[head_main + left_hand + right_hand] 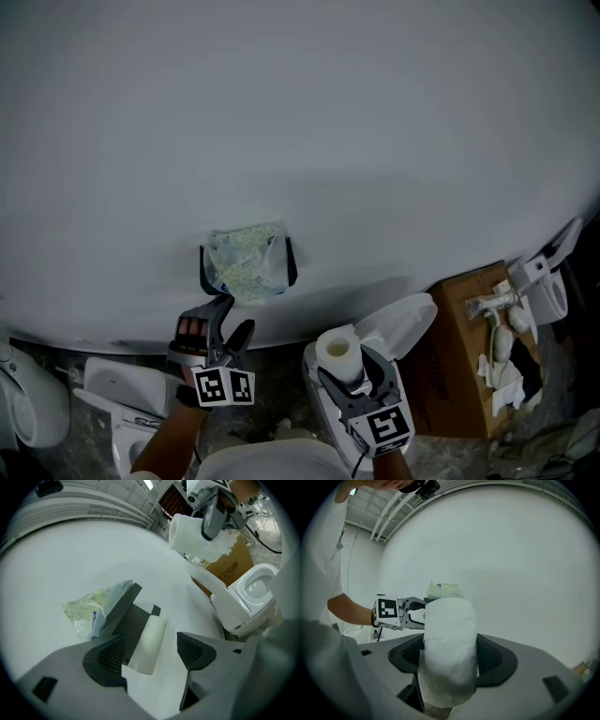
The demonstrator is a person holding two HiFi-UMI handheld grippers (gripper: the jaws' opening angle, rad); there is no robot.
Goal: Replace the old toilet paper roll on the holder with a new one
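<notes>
A black holder [208, 272] hangs on the white wall, with a greenish plastic packet [246, 261] lying on top of it. In the left gripper view the old roll [149, 637], thin and nearly used up, sits on the holder [123, 620], and a loose sheet [154, 688] hangs below it. My left gripper [234, 319] [150, 653] is open, one jaw on each side of that old roll without pressing on it. To the right and lower, my right gripper [352, 370] [450, 660] is shut on the full new roll [337, 352] [450, 644], holding it upright.
Below the right gripper stands a white toilet [398, 328] [253, 590] with its lid up. A cardboard box [469, 347] with white fittings is at the right. More white ceramic fixtures [37, 403] stand on the floor at the lower left.
</notes>
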